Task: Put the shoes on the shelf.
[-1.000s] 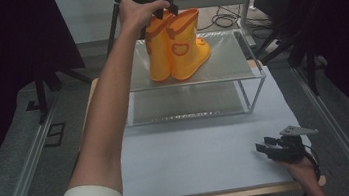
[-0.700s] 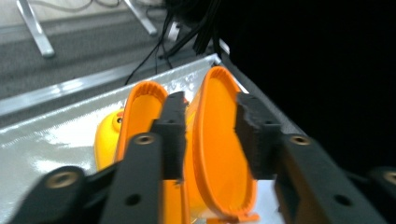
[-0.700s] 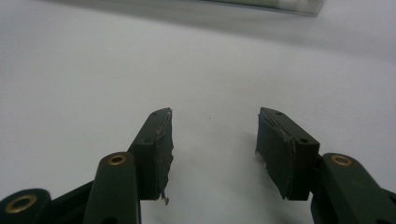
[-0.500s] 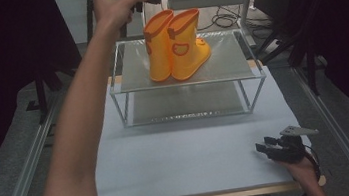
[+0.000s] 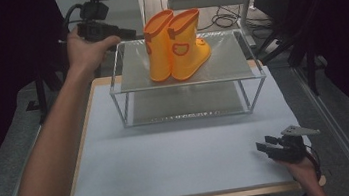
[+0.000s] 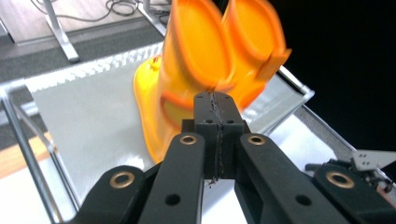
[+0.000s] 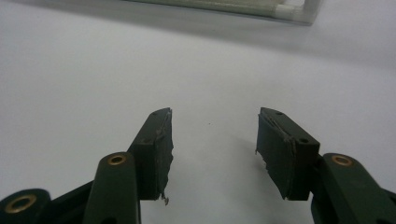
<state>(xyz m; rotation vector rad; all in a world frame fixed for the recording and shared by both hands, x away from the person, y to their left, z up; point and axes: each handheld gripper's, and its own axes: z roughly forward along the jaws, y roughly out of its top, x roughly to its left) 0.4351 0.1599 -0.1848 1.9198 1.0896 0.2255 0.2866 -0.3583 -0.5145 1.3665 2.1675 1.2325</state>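
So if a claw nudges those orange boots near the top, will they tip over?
Probably. The orange boots are tall with short soles, standing upright on the rack's smooth top shelf, so a high push would likely topple them. They look like thin, glossy rubber: probably light, with shafts that flex when pinched.

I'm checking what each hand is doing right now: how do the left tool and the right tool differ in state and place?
The left tool has its jaws pressed together with nothing between them, having just closed; the right tool stands open over bare table. The left tool is held up beside the wire shelf, pointing toward the orange boots; the right tool sits low at the table's near right corner, far from them. Neither holds anything.
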